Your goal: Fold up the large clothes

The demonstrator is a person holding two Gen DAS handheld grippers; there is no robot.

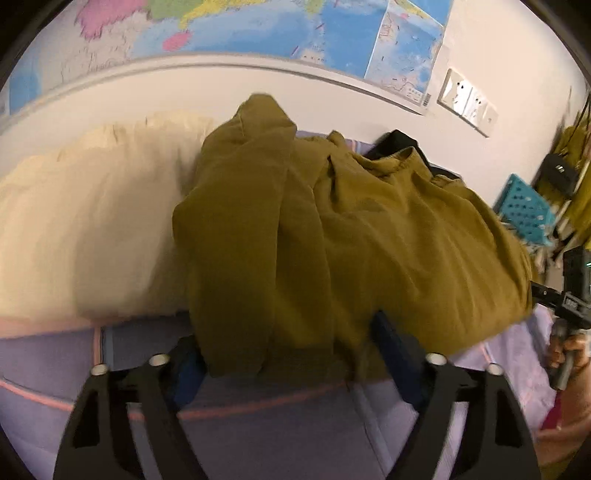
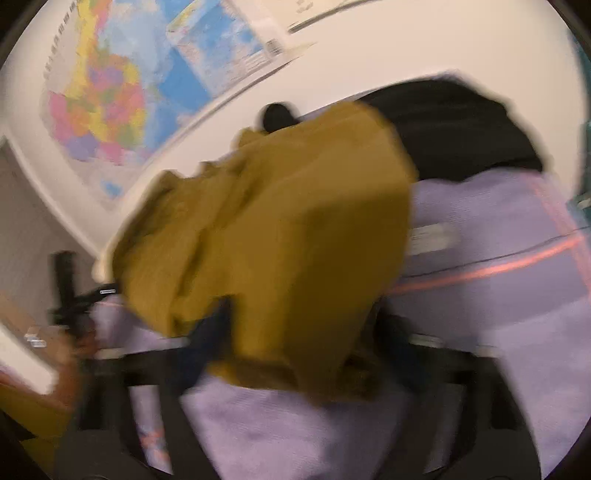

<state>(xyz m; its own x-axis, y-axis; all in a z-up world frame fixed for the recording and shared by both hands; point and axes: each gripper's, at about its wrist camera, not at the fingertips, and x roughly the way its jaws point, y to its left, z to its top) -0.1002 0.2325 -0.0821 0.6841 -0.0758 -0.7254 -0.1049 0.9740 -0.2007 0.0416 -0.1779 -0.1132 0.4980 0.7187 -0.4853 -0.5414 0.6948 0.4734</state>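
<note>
A large mustard-yellow garment (image 1: 332, 236) lies bunched on a lavender bedsheet (image 1: 258, 435). My left gripper (image 1: 291, 354) has its jaws spread wide, and the garment's near edge hangs between the blue fingers (image 1: 395, 350). In the blurred right wrist view the same garment (image 2: 280, 236) drapes between my right gripper's (image 2: 299, 350) spread fingers (image 2: 214, 332). The right gripper also shows at the right edge of the left wrist view (image 1: 569, 295), held in a hand.
A cream pillow (image 1: 92, 221) lies left of the garment. A black garment (image 2: 454, 125) lies at the far side by the wall. A map (image 1: 258, 26) hangs on the wall, with sockets (image 1: 469, 99) and a teal crate (image 1: 524, 210) at right.
</note>
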